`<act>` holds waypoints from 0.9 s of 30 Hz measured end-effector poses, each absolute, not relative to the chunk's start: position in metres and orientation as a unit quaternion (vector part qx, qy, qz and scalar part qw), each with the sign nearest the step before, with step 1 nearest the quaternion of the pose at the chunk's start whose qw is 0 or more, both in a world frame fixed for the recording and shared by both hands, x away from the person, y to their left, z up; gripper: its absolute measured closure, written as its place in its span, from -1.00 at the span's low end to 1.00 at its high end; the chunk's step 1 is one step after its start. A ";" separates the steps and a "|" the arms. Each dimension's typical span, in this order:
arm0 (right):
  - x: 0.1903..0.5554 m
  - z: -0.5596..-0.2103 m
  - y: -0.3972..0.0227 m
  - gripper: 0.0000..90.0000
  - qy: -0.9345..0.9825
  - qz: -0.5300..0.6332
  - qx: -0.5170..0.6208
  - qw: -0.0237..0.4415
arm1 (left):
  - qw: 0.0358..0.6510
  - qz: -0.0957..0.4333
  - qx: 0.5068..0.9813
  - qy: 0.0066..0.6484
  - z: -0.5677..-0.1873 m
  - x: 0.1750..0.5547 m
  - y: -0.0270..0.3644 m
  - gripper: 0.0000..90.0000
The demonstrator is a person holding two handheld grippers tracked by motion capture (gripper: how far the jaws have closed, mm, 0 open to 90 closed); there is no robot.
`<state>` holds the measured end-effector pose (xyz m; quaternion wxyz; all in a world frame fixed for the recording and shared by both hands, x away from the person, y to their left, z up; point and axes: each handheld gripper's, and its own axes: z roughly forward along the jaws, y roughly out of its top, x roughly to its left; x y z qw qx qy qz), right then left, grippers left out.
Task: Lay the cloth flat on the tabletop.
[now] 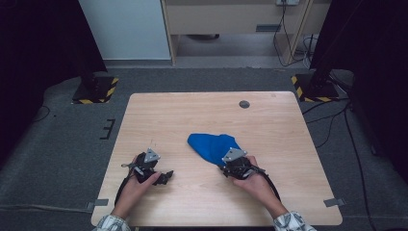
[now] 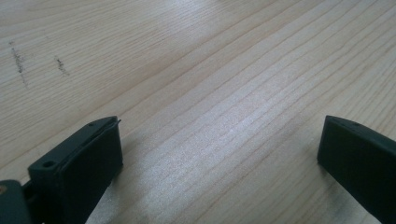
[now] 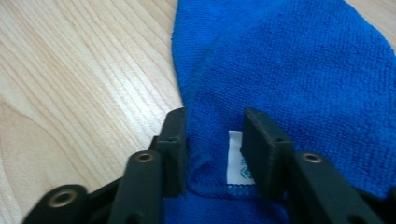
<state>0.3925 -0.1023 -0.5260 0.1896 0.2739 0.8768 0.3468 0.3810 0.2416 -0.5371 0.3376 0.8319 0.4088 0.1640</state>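
Observation:
A crumpled blue cloth (image 1: 210,146) lies on the wooden table (image 1: 202,115), right of centre. My right gripper (image 1: 224,163) sits at the cloth's near edge. In the right gripper view the blue cloth (image 3: 289,60) spreads ahead, and the right gripper (image 3: 215,135) stands open with a narrow gap. Its jaws straddle the hemmed edge and a small white label (image 3: 235,161). My left gripper (image 1: 165,177) rests low over bare wood to the left of the cloth. In its own view the left gripper (image 2: 219,149) is wide open with nothing between its fingers.
A small dark round plug (image 1: 244,104) is set into the table near the far edge. Faint dark scuff marks (image 2: 18,63) show on the wood ahead of the left gripper. Grey carpet, stand bases and cables surround the table.

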 end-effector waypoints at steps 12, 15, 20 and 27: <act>0.396 -0.520 -0.110 0.86 0.866 0.366 0.292 0.176 | 0.338 0.164 0.832 0.409 -0.537 0.381 0.242 -1.00; 0.395 -0.515 -0.113 0.86 0.858 0.380 0.300 0.172 | 0.338 0.164 0.832 0.408 -0.537 0.381 0.242 -1.00; 0.394 -0.510 -0.119 0.83 0.850 0.394 0.309 0.162 | 0.338 0.164 0.832 0.408 -0.537 0.381 0.242 -1.00; 0.395 -0.503 -0.123 0.90 0.842 0.408 0.313 0.163 | 0.338 0.163 0.833 0.408 -0.537 0.381 0.242 -1.00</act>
